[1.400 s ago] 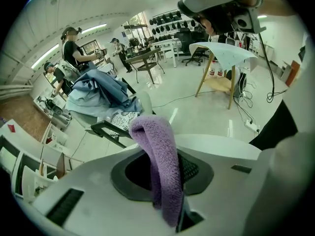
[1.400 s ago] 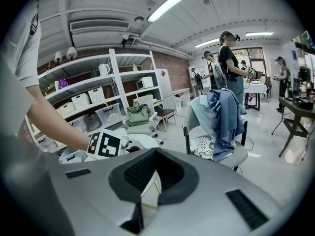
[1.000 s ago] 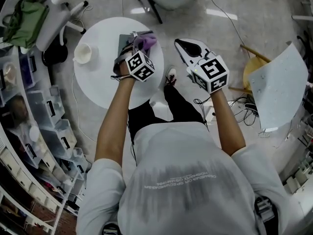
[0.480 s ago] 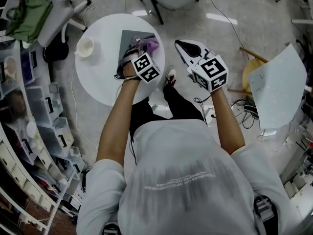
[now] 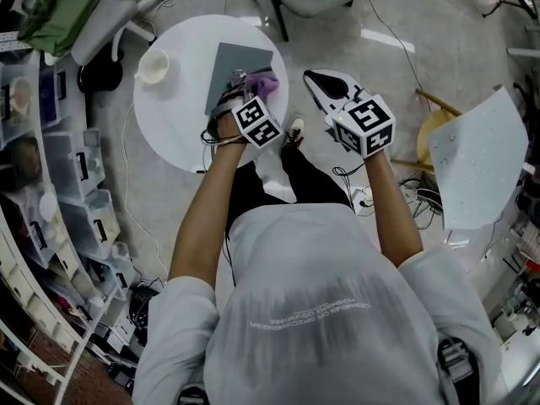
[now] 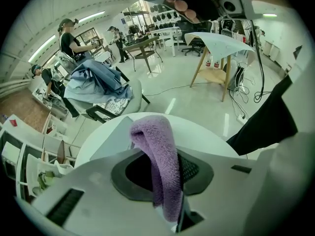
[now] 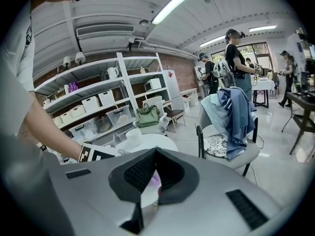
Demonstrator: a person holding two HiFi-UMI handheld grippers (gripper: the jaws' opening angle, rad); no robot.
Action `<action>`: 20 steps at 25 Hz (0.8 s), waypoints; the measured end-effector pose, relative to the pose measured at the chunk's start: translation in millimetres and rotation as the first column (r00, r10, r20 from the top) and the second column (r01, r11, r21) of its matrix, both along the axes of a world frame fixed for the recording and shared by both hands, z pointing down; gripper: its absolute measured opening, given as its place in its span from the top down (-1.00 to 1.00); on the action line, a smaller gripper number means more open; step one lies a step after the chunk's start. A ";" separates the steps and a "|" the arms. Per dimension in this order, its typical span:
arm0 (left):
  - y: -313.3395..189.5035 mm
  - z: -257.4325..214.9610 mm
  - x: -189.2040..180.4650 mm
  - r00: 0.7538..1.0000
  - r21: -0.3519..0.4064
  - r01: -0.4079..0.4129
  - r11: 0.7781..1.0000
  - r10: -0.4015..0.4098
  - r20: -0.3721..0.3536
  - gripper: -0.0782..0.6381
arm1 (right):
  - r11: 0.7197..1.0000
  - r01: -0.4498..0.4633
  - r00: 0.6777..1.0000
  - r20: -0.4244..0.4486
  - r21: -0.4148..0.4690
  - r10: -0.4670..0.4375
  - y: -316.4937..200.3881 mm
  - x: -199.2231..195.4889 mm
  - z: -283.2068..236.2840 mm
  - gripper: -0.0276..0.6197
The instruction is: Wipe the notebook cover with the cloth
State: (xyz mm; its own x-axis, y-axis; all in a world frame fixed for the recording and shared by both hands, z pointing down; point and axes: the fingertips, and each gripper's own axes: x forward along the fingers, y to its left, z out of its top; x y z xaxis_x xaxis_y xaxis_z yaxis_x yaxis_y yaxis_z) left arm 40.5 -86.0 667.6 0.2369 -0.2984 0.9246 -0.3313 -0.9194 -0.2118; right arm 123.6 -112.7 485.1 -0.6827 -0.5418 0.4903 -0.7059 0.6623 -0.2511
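Notebook (image 5: 232,66) — cloth (image 5: 265,81) at edge, cup (image 5: 153,64) nearby

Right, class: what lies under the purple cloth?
The grey notebook lies beneath the cloth, which the left hand-held gripper clamps. The cover directly under cloth and gripper is hidden, so contact cannot be judged.

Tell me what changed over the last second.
The left gripper, shut on the cloth, slid back toward the person across the notebook, baring more of its cover. The right gripper stayed shut and empty beside the table; the cup kept its place.
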 end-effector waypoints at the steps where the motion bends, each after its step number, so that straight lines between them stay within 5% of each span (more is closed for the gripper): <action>1: 3.2 0.1 -0.4 1.000 -0.002 -0.001 1.000 0.001 0.003 0.54 | 1.000 0.006 1.000 -0.001 -0.001 -0.006 2.2 -1.0 0.2 0.91; 20: 85.6 1.1 -29.2 0.989 -0.051 0.133 0.990 -0.136 -0.065 0.54 | 0.999 0.001 0.998 -0.060 -0.049 -0.004 73.3 -30.4 -0.3 0.91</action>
State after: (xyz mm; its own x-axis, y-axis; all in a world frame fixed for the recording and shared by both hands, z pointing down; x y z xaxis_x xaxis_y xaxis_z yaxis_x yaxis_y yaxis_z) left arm 11.3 -0.4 668.6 0.2602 -0.2893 0.9212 -0.4651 -0.8736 -0.1430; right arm 93.3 -39.5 484.8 -0.6527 -0.5144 0.5563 -0.7189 0.6523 -0.2402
